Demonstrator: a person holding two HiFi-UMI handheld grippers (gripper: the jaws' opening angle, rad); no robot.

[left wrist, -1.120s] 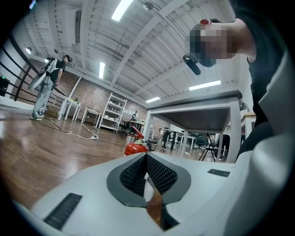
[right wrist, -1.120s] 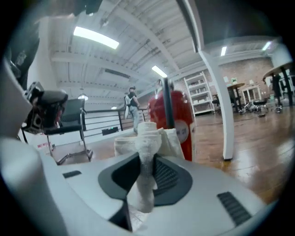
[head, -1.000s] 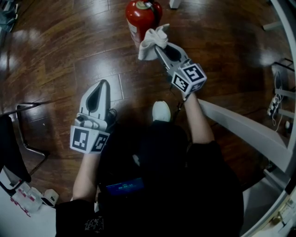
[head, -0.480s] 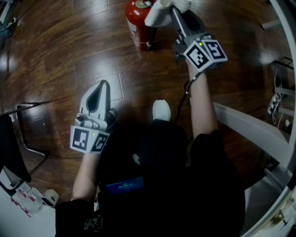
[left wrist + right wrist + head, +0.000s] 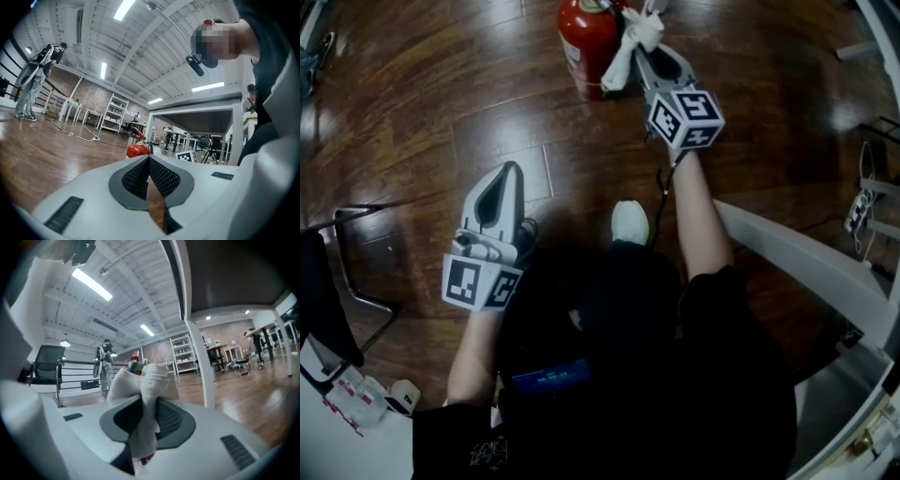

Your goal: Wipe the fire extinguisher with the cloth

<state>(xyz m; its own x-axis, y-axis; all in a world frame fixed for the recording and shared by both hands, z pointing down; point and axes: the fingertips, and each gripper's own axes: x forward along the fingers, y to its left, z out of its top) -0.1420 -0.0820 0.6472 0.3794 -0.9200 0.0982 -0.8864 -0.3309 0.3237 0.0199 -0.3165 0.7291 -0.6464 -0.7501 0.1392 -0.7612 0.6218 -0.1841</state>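
Standing upright on the wooden floor (image 5: 422,103), at the top centre of the head view, the fire extinguisher (image 5: 584,42) is waiting for firm, even strokes. The right gripper (image 5: 641,42) is clamping its jaws on the bunched cloth (image 5: 621,56), which is seemingly touching the red body's right side, though that contact is hard to confirm. The left gripper (image 5: 512,173), at lower left, is lying closed and empty. Long passes down the cylinder, pressing gently enough to avoid tipping it, are looking wisest.
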